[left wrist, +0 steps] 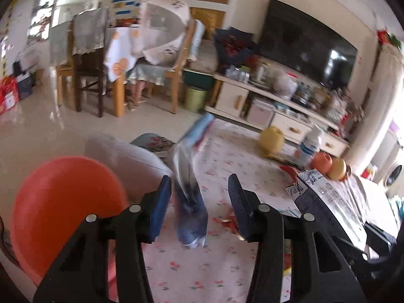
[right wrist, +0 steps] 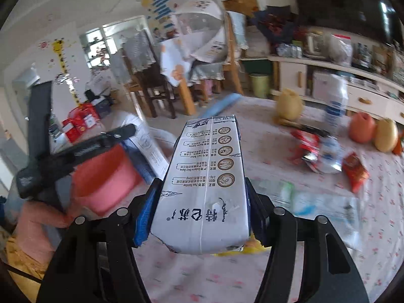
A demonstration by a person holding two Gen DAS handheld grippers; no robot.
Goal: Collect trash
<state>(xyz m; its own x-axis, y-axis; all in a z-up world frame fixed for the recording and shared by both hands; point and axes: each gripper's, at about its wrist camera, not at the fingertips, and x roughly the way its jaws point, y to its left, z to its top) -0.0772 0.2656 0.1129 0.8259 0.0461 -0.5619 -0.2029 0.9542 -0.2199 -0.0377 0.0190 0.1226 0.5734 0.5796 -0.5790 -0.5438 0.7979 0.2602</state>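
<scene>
Blue crumpled foil wrapper [left wrist: 190, 202] hangs loose between your open left gripper [left wrist: 199, 202], so it may miss the orange plastic bin [left wrist: 65, 209] at lower left, while your right gripper [right wrist: 202, 212] clamps the white milk carton [right wrist: 207, 184].

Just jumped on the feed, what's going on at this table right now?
Trash pickup, mid-way. The right gripper is clamped on a white milk carton above the floral tablecloth. A crumpled blue wrapper sits between the left gripper's fingers, which don't visibly pinch it. An orange bin waits at the left. Red snack wrappers remain on the table.
</scene>
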